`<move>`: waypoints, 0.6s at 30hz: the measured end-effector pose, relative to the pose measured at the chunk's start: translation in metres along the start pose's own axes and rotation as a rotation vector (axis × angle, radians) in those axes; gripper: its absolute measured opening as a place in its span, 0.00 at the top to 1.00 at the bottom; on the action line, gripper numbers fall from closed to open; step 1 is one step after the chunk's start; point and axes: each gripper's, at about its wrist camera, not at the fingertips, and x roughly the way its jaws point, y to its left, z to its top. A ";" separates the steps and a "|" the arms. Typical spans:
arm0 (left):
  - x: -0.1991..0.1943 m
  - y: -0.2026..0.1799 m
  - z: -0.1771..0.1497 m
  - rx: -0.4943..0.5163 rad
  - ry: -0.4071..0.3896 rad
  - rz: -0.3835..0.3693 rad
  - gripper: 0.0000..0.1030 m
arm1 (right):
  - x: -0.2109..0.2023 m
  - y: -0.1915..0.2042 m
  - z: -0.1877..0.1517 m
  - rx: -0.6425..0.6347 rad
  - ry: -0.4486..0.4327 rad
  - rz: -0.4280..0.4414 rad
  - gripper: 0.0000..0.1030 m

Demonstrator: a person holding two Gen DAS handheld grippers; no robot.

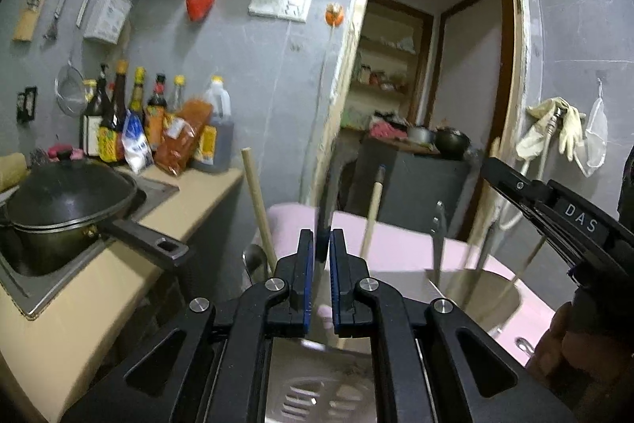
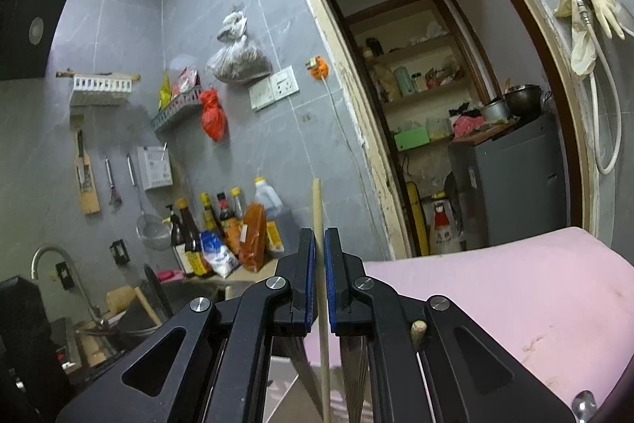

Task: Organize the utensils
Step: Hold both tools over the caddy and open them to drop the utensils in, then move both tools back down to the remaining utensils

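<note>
Right gripper [image 2: 320,244] pinches an upright wooden chopstick [image 2: 318,209]; left gripper [image 1: 321,244], barely parted, grips a dark thin utensil [image 1: 323,221]. Either could slip.

A round steel utensil holder [image 1: 501,298] stands on a pink surface. Several utensils rest upright in it, leaning slightly: pale wooden sticks [image 1: 481,224] and a metal-handled tool [image 1: 439,244]. Just beside it to the left, two more wooden handles [image 1: 257,209] rise upright, with a metal spoon bowl [image 1: 253,258] low beside them.
</note>
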 end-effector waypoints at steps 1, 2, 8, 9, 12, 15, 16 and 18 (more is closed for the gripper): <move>-0.001 0.000 0.003 -0.012 0.019 -0.010 0.88 | -0.002 0.000 0.002 0.003 0.003 0.000 0.94; -0.003 0.001 0.005 -0.023 0.032 -0.020 0.80 | -0.006 0.001 0.006 0.008 0.006 0.001 0.93; -0.020 -0.009 0.029 -0.066 0.090 -0.037 0.68 | -0.031 0.002 0.036 0.011 0.004 -0.002 0.77; -0.024 -0.013 0.033 -0.069 0.094 -0.035 0.62 | -0.035 0.001 0.042 0.010 0.008 -0.008 0.75; -0.037 -0.026 0.048 -0.083 0.085 -0.044 0.44 | -0.051 -0.005 0.057 0.008 0.010 -0.036 0.56; -0.045 -0.040 0.061 -0.089 0.075 -0.056 0.29 | -0.067 -0.013 0.069 0.001 0.009 -0.068 0.43; -0.048 -0.047 0.065 -0.087 0.075 -0.056 0.28 | -0.072 -0.017 0.073 -0.001 0.012 -0.078 0.39; -0.052 -0.059 0.072 -0.078 0.075 -0.054 0.17 | -0.085 -0.025 0.081 -0.006 0.015 -0.101 0.32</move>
